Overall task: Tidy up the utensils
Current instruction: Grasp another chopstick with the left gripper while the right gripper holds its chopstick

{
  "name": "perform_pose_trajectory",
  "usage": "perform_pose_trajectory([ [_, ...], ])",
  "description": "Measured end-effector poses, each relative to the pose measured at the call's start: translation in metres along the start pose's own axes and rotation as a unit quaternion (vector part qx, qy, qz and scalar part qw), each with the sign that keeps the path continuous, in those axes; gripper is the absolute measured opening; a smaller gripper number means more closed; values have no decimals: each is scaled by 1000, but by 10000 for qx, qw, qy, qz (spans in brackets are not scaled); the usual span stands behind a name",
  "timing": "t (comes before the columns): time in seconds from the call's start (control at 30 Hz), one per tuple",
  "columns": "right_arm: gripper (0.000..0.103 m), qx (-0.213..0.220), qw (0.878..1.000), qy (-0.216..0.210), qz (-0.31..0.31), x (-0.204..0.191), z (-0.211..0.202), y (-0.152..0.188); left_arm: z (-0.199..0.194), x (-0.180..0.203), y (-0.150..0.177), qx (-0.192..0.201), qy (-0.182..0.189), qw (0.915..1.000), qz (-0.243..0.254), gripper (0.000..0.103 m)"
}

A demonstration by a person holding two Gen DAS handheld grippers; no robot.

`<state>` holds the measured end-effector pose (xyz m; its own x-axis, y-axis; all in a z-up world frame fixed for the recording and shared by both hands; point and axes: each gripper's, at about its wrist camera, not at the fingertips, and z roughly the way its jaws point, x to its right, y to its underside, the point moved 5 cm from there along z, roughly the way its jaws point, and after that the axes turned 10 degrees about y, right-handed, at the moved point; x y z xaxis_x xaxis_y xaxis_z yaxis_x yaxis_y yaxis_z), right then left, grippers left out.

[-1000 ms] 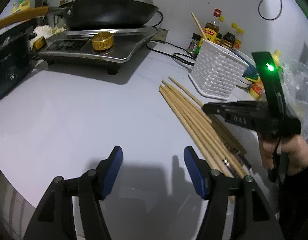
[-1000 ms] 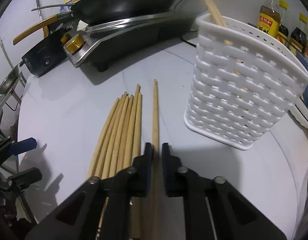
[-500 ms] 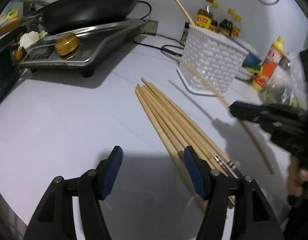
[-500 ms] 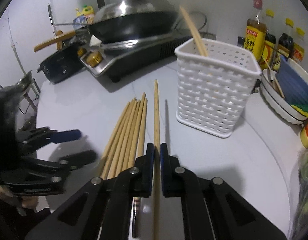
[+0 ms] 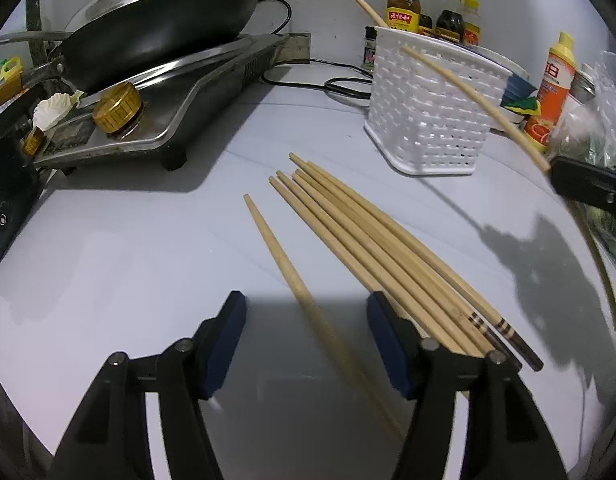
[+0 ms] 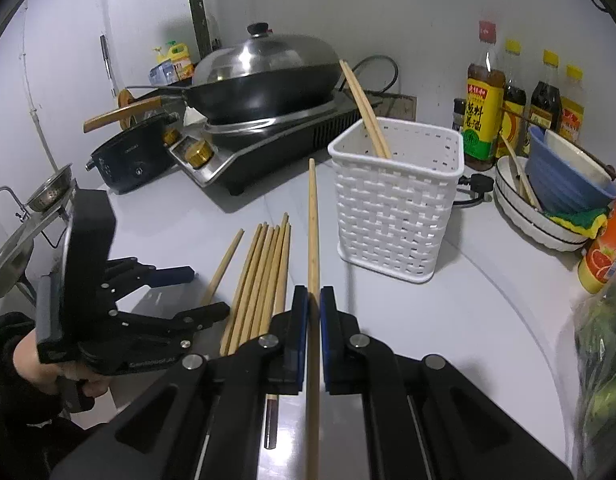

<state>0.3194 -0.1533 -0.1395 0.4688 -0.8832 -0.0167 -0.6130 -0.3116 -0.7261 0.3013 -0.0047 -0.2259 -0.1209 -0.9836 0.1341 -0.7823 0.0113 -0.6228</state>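
My right gripper (image 6: 314, 300) is shut on one wooden chopstick (image 6: 313, 216) and holds it in the air, its tip level with the rim of the white woven basket (image 6: 396, 204). The basket holds two chopsticks (image 6: 366, 110). My left gripper (image 5: 306, 332) is open, low over the counter, with a single chopstick (image 5: 280, 256) lying between its fingers. A bundle of several chopsticks (image 5: 372, 248) lies just right of it. The held chopstick (image 5: 468, 88) and the right gripper (image 5: 588, 188) also show in the left wrist view.
A covered wok (image 6: 264, 76) sits on a gas stove (image 6: 268, 136) at the back left. Sauce bottles (image 6: 484, 116) stand behind the basket. Stacked bowls (image 6: 556, 184) and an orange bottle (image 6: 604, 248) are at the right. A cable (image 5: 332, 84) runs behind the basket.
My right gripper has lifted its chopstick off the counter and up towards the basket. My left gripper has moved forward over the bundle, and one chopstick now lies apart between its fingers.
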Motion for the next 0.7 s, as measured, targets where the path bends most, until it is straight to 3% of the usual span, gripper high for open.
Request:
perform_pose_trajectory([
  [0.13,6,109,9999,32,17,3,-11,-3,-3,-6,-1,58,-37,9999,-74,20],
  [0.2,6,136,9999,45,45,6,-14,-5,-4,-10,-1,127,-61,9998,-108,12],
  [0.5,6,286,9995,71,145,17,-30,-14,-9,-19,2,212,276,9987,-376,6],
  [0.7,6,395,9988,162,224,26,-39,-23,-32,-26,0,546,406,9962,-550,6],
])
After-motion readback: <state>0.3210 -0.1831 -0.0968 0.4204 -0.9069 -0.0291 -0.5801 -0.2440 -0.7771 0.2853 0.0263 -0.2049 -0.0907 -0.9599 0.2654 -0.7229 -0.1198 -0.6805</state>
